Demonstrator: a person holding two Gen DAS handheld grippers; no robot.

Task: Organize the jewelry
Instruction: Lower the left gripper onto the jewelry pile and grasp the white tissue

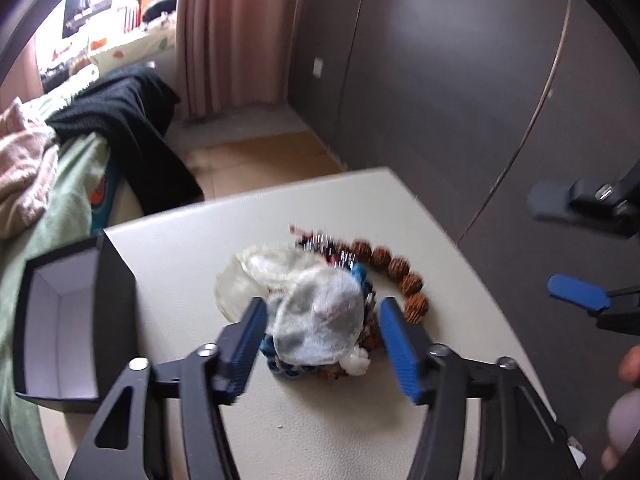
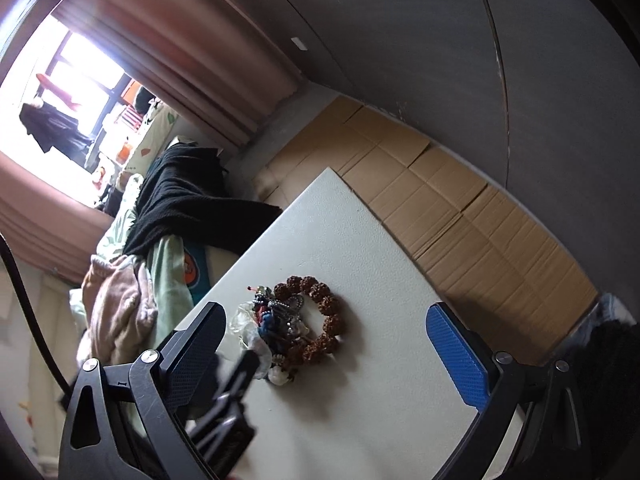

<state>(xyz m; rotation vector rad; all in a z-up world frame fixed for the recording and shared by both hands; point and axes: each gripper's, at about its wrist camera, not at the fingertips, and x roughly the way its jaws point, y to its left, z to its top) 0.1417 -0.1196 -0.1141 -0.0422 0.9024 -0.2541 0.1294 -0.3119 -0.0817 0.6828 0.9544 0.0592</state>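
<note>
The left gripper [image 1: 322,322] hovered low over the white table [image 1: 192,248] with its jaws released, the blue pads standing on either side of a white gauze pouch [image 1: 320,316] without clearly touching it; motion blur kept the contact from being certain. The pouch lay on top of a jewelry heap near the table's middle. A second, cream pouch [image 1: 256,268] sat at its 11 o'clock, partly under it. A brown seed-bead bracelet [image 1: 400,268] curved around the heap from 12 to 3 o'clock, and a blue braided cord [image 1: 288,370] and a small white bead [image 1: 356,362] peeked out at 6 o'clock. An open black box with a white lining [image 1: 60,320] stood at the table's edge at 9 o'clock from the heap, well apart from it.

The right gripper [image 2: 328,344] hung higher, off the table's edge at 3 o'clock from the heap, its jaws spread wide and grasping nothing. From its camera the bracelet [image 2: 320,320] formed a closed ring, with a tangle of metal ball chain [image 2: 286,310] at its 9 o'clock side. Flattened cardboard [image 2: 460,216] covered the floor beyond the table, and a bed with a black garment [image 2: 188,204] stood beside it.
</note>
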